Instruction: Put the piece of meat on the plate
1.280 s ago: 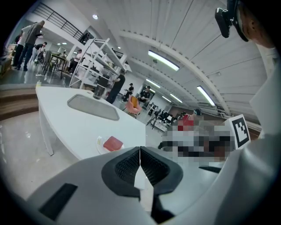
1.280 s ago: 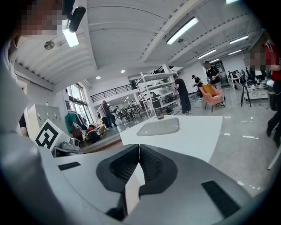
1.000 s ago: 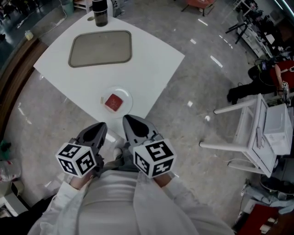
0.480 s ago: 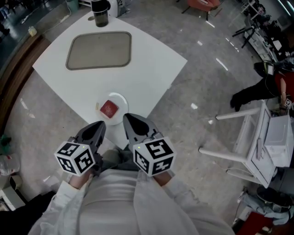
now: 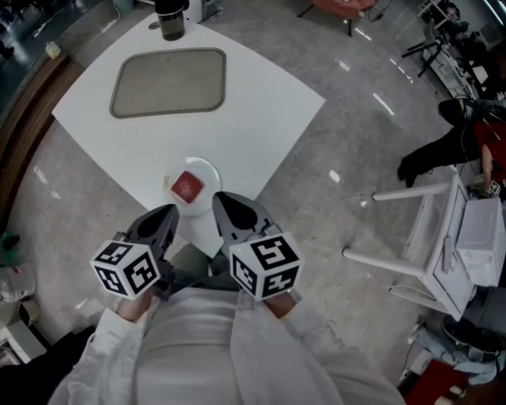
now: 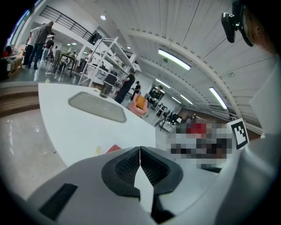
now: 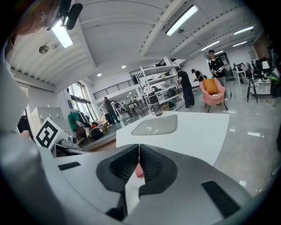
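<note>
The piece of meat (image 5: 187, 186) already lies on the plate (image 5: 209, 169) just ahead of the left claw (image 5: 169, 213) and right claw (image 5: 222, 203), both pinched together on nothing, so the task looks done.

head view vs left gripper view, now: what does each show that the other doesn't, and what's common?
Head view only: the plate under the piece of meat, and the left gripper and right gripper seen whole from above.
Left gripper view only: ceiling lights, a shelving rack, and its own jaws shut with nothing between them.
Both: the white table, the tray, the dark cup and the meat; the left gripper view shows only a red corner of the meat.
</note>
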`<move>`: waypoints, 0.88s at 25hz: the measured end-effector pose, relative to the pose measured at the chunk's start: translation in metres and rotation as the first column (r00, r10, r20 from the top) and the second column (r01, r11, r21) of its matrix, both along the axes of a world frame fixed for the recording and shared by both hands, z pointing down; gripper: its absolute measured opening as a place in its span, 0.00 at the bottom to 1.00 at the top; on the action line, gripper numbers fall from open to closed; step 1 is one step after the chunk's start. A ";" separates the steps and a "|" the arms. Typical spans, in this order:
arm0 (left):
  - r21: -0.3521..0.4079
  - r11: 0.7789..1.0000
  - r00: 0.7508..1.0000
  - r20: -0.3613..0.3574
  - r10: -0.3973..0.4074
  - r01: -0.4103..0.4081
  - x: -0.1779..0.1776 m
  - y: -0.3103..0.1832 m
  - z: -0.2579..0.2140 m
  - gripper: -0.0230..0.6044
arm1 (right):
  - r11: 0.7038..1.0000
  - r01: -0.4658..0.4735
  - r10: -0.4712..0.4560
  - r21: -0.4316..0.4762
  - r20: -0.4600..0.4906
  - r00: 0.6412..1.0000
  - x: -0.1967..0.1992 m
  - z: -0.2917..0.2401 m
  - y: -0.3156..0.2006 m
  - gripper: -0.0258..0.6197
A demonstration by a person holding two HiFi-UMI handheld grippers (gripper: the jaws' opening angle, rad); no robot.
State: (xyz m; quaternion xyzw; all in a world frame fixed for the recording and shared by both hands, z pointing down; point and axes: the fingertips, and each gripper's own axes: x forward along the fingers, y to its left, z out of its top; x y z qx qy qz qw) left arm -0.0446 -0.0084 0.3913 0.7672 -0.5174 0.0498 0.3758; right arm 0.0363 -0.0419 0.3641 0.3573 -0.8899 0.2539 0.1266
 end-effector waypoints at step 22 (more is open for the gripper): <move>-0.166 0.980 0.990 -0.104 0.093 -0.109 0.000 0.007 0.058 0.05 | 0.982 -0.088 0.078 -0.167 -0.068 0.995 0.005 0.068 0.009 0.06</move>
